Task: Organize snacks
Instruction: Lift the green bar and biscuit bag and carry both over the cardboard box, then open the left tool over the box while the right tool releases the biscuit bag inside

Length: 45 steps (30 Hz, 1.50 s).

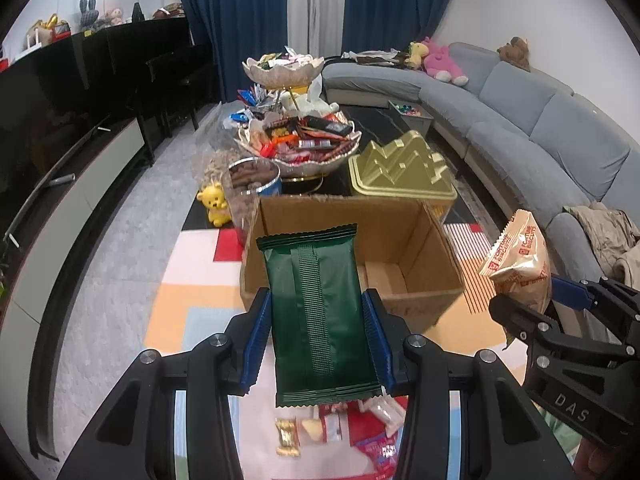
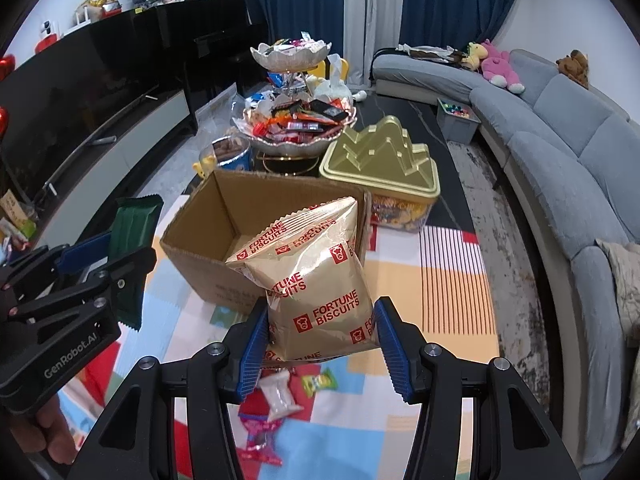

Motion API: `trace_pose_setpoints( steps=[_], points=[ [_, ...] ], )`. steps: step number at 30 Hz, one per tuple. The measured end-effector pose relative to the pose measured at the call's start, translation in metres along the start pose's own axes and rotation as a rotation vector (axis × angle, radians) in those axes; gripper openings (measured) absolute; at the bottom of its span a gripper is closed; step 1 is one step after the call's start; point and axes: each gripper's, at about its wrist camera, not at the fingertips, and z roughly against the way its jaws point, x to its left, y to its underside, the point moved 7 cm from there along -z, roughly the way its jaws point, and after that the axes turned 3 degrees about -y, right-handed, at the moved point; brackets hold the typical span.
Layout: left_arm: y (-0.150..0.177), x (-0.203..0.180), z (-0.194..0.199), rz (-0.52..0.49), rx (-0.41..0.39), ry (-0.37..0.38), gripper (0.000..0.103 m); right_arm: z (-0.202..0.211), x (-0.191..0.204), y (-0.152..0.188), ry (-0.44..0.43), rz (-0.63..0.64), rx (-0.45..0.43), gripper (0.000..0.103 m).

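Green packet point(image 1: 320, 316): dark green foil, flat, crimped ends, back seam facing up, raised in front of the cardboard box point(image 1: 416, 232). Biscuit bag point(image 2: 320, 284): gold foil, puffed, red "FORTUNE BISCUITS" print, tilted. Box: open-topped, standing on a patterned mat.

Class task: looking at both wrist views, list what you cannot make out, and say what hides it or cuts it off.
- Box floor: left wrist view, green packet covers part; right wrist view, biscuit bag covers most.
- Snacks on the mat: both views, half hidden by fingers, labels blurred.
- Gold tin contents: lid shut.
- Tiered bowl wrappers: too small to read.
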Motion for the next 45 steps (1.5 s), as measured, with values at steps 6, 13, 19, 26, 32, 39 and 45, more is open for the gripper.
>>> trace_pose_setpoints(
  steps=[6, 13, 19, 26, 32, 39, 45],
  points=[
    [-0.023, 0.000, -0.017, -0.011, -0.004, 0.005, 0.045, -0.011, -0.001, -0.021, -0.002, 0.000, -0.007, 0.053],
    [-0.045, 0.007, -0.041, -0.002, 0.002, 0.005, 0.045, -0.029, 0.000, -0.041, -0.005, 0.006, 0.003, 0.053],
    [-0.057, 0.013, -0.063, 0.001, 0.014, 0.003, 0.045, -0.050, 0.004, -0.055, -0.009, 0.007, 0.018, 0.053],
    [-0.059, 0.016, -0.090, 0.010, 0.054, 0.010, 0.045, -0.072, 0.004, -0.065, -0.008, 0.007, 0.043, 0.054],
    [-0.060, 0.013, -0.102, 0.013, 0.078, 0.029, 0.045, -0.087, 0.005, -0.067, -0.024, 0.021, 0.063, 0.054],
    [-0.056, 0.019, -0.104, 0.022, 0.083, 0.015, 0.062, -0.089, 0.001, -0.066, -0.005, 0.022, 0.064, 0.072],
    [-0.056, 0.020, -0.096, 0.011, 0.070, -0.005, 0.073, -0.080, -0.004, -0.067, 0.018, 0.013, 0.046, 0.075]
  ],
)
